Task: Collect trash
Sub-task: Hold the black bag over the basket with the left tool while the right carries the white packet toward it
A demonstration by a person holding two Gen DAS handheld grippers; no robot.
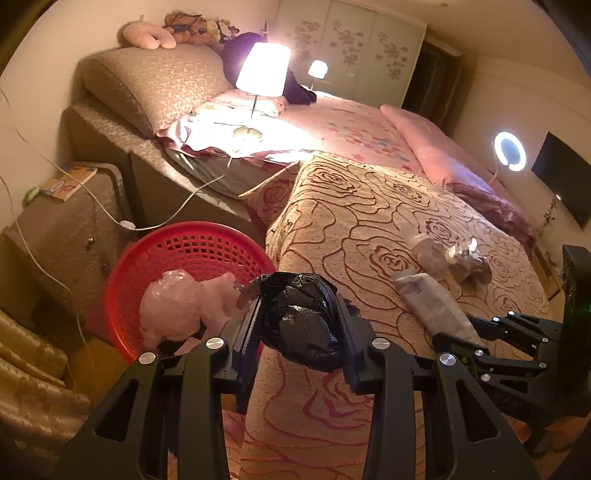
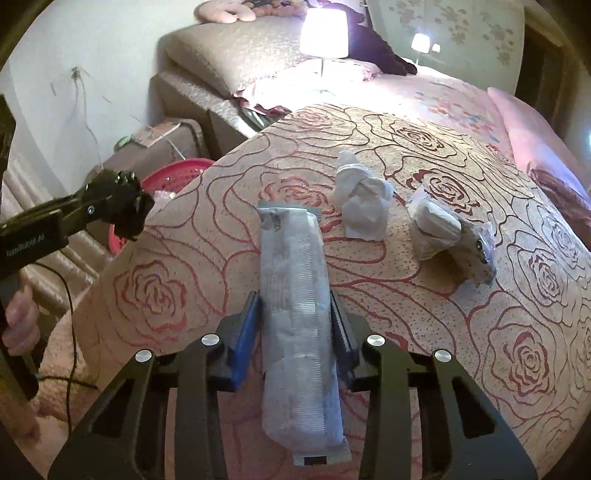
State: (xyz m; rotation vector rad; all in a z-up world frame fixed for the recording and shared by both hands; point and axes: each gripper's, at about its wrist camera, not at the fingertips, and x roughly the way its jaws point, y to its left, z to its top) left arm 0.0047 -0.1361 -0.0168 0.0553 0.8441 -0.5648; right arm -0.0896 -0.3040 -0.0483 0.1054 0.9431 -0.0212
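Collection sits partway — pink wad (image 1: 173, 306) already in the red basket (image 1: 125, 273). Left gripper (image 1: 299, 317) clenches a black bag (image 1: 303, 325), right gripper's (image 2: 295, 314) jaws straddle a white wrapper (image 2: 295, 295) — grip uncertain. Tissue (image 2: 360, 206) and crumpled packet (image 2: 443, 229) remain on the bed (image 2: 480, 332).

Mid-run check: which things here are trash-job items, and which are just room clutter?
Job items:
- black bag in left tongs
- white wrapper between right tongs
- crumpled tissue
- wadded packet
- red basket
- pink plastic in it

Clutter:
- lamp
- plush toys
- book

Red basket (image 1: 192, 254) mouth open above pink bag (image 1: 173, 306); bed edge (image 1: 280, 236) beside.
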